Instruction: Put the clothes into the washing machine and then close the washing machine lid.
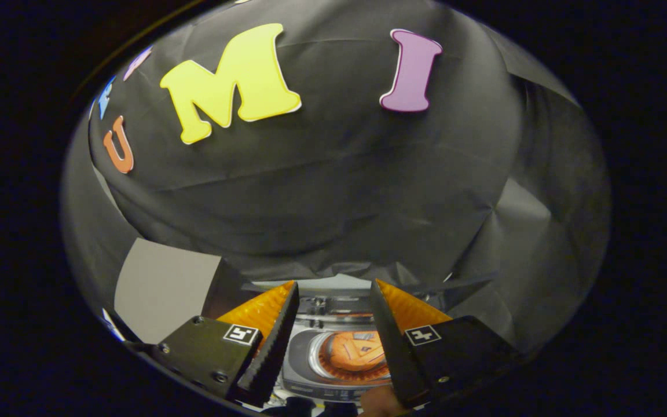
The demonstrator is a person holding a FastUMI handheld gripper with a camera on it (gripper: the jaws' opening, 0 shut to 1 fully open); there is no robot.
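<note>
- While the gripper (333, 324) hangs above the washing machine (333, 353), its two fingers stand spread apart and hold nothing; the gap between them is open and looks straight down onto the machine.
- A small grey top-loading washing machine sits below and between the fingers, with its round drum opening (348, 354) facing up.
- Orange clothes (356, 352) lie inside the drum, ringed by the pale rim of the opening. Whether every garment is in cannot be told, since the fingers cover the bench on both sides.
- By the look of it, the first part of the task is done or nearly so: the clothes are already in the machine.
- A lid (336, 304) seems to stand raised at the far side of the opening, though its shape is small and hard to read. It is judged not yet closed, as the drum is plainly uncovered.
- What is left, most likely, is to bring the lid down over the drum.
- Black cloth forms the booth wall (333, 191) beyond the machine, and a pale grey panel (162, 286) stands beside it.
</note>
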